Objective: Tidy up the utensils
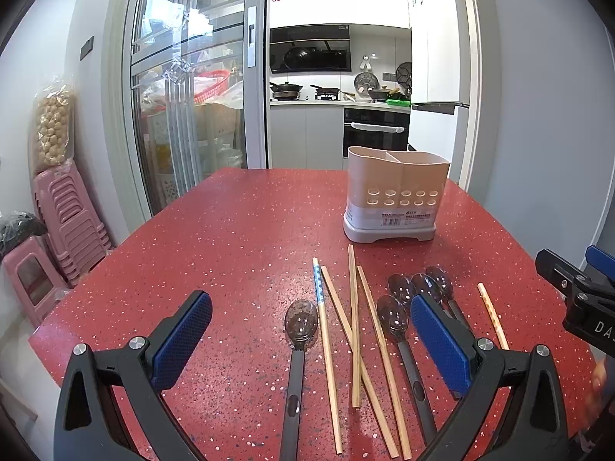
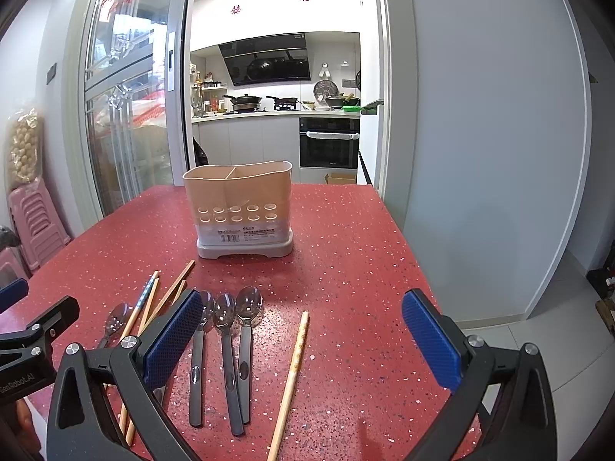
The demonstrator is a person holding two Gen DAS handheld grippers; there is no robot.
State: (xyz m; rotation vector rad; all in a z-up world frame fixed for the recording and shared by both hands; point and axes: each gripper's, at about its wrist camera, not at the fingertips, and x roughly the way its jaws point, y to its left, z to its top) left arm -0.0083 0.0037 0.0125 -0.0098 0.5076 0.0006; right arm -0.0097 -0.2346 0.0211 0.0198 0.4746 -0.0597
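Note:
A beige two-compartment utensil holder stands upright on the red table, nothing showing inside. In front of it lie several wooden chopsticks, some crossed, and several spoons with clear bowls and dark handles. One spoon lies apart to the left, and one chopstick apart to the right. My left gripper is open above the lone spoon and chopsticks. My right gripper is open over the lone chopstick and spoon handles. Neither holds anything.
The red speckled table ends near a grey wall on the right. Stacked pink stools stand left of it. Behind are a glass sliding door and a kitchen. The right gripper's body shows at the left wrist view's right edge.

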